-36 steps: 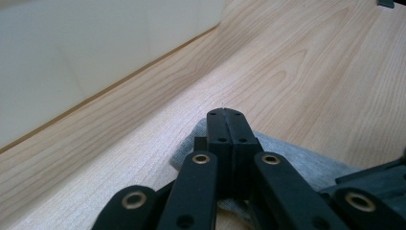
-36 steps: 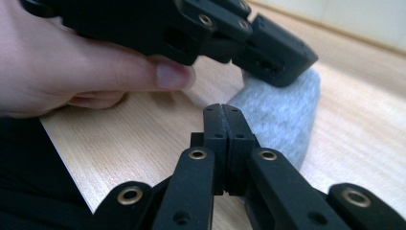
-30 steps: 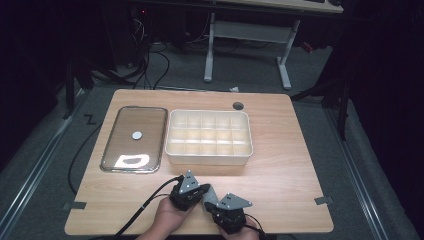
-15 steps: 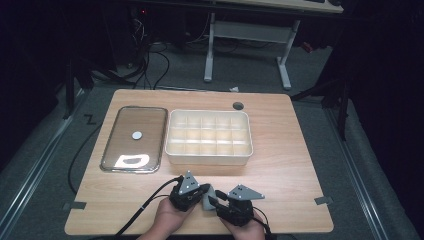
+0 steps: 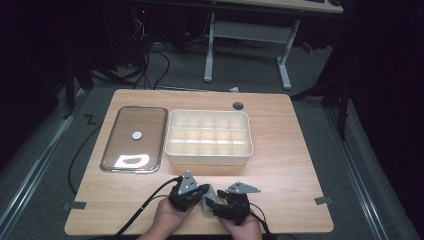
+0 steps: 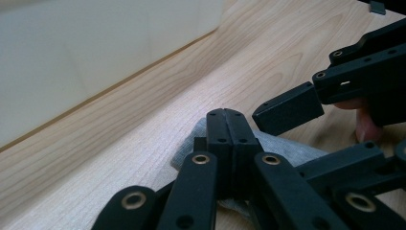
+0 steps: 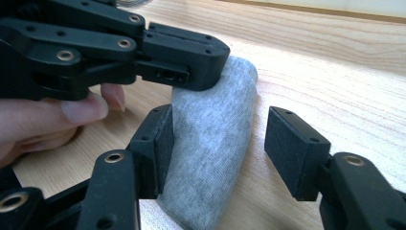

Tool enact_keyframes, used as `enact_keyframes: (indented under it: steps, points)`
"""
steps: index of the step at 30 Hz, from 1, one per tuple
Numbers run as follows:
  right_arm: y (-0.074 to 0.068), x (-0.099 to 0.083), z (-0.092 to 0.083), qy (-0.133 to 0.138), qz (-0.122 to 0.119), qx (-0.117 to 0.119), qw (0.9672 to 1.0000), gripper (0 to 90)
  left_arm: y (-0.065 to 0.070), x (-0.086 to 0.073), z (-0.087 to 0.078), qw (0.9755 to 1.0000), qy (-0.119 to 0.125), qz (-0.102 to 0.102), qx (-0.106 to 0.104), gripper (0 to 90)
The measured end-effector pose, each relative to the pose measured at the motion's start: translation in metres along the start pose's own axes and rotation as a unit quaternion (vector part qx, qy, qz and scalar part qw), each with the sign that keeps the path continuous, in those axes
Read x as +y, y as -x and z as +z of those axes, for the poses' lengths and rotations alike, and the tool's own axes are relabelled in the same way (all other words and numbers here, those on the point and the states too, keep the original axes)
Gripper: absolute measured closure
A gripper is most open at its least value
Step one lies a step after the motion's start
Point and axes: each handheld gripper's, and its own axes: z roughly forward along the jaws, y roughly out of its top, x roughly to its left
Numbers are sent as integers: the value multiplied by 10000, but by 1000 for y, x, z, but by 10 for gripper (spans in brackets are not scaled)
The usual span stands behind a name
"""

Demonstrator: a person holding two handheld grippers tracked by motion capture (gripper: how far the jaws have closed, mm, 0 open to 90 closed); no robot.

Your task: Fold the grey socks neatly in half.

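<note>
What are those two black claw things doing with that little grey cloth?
A person works at a wooden table with two grippers. The left gripper is shut, pinching a small grey cloth. The right gripper has just been opening; the cloth sits between its open jaws. A cream divided box and a glass lid wait behind.

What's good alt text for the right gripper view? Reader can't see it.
A grey rolled cloth lies on the wooden table between the open jaws of the right gripper, which have just been opening; one pad is against it, the other apart. The left gripper, held in a hand, is clamped shut on the cloth's far end.
</note>
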Motion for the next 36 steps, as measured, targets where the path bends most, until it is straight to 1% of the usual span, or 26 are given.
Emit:
enact_keyframes:
  steps: [2, 7, 8, 9, 10, 11, 12, 13, 14, 15, 17, 18, 19, 20, 22, 23, 25, 26, 28, 29, 30, 31, 33, 34, 35, 36]
  points:
    - [0, 0, 0, -2, -1, 2, 10000, 447, 0, 1, -2, 10000, 13, 18, 9, 877]
    - [-1, -1, 1, -18, -28, 75, 10000, 466, -4, 6, -31, 9995, 216, 198, 136, 809]
    - [0, -1, 0, -22, -26, 76, 10000, 467, -4, 6, -31, 9995, 216, 198, 136, 796]
    - [0, -1, 0, -20, -34, 77, 10000, 469, -9, 5, -47, 9988, 248, 309, 289, 783]
    - [0, -1, 0, -20, -34, 77, 10000, 469, -9, 5, -47, 9988, 248, 309, 289, 774]
    - [0, -1, 0, -21, -37, 82, 10000, 469, -14, 3, -56, 9983, 233, 374, 391, 774]
    - [0, -1, 0, -18, -37, 94, 9999, 469, -23, -4, -72, 9970, 200, 389, 639, 745]
    - [1, -1, 0, -21, -26, 111, 9999, 469, -28, -9, -80, 9964, 188, 345, 755, 718]
    - [1, -1, 0, -22, -23, 117, 9999, 470, -28, -9, -80, 9964, 188, 345, 755, 699]
    - [1, -1, 0, -22, -23, 117, 9999, 470, -33, -15, -87, 9953, 203, 280, 899, 699]
    - [1, -1, 1, -35, -16, 124, 9999, 475, -39, -29, -99, 9928, 170, 234, 1159, 658]
    - [0, -1, 1, -29, -17, 128, 9999, 478, -45, -39, -107, 9918, 61, 197, 1258, 652]
    - [0, -1, 1, -29, -17, 128, 9999, 478, -45, -39, -107, 9918, 61, 197, 1258, 643]
    - [0, -1, 1, -35, -21, 129, 9999, 479, -50, -47, -111, 9910, -3, 103, 1332, 643]
    - [0, -1, 1, -41, -29, 129, 9999, 483, -56, -52, -114, 9903, -65, -29, 1386, 617]
    - [0, -1, 1, -31, -31, 134, 9999, 483, -60, -55, -116, 9898, -67, -164, 1410, 613]
    - [1, -1, 1, -45, 40, 169, 9998, 482, -66, -57, -118, 9901, -10, -363, 1359, 592]
    - [1, -1, 1, -50, 40, 181, 9998, 482, -66, -56, -120, 9904, 64, -434, 1313, 591]
    - [2, -1, 2, -63, 49, 217, 9997, 482, -63, -55, -119, 9906, 95, -331, 1325, 591]
    - [3, -1, 2, -75, 62, 245, 9997, 482, -63, -55, -119, 9906, 95, -331, 1325, 591]
    - [4, -1, 2, -82, 70, 273, 9996, 482, -60, -54, -116, 9913, 51, -241, 1297, 590]
    - [4, -1, 2, -82, 70, 273, 9996, 482, -60, -54, -116, 9913, 51, -241, 1297, 590]
    - [5, 0, 2, -110, 100, 325, 9994, 486, -58, -54, -113, 9917, 11, -160, 1277, 590]
    - [5, 0, 3, -129, 80, 368, 9992, 498, -56, -53, -111, 9919, 12, -106, 1265, 591]
    - [5, 0, 3, -129, 80, 368, 9992, 498, -56, -53, -111, 9919, 12, -106, 1265, 591]
    - [4, 0, 2, -135, 52, 404, 9991, 534, -56, -53, -111, 9920, 19, -96, 1259, 591]
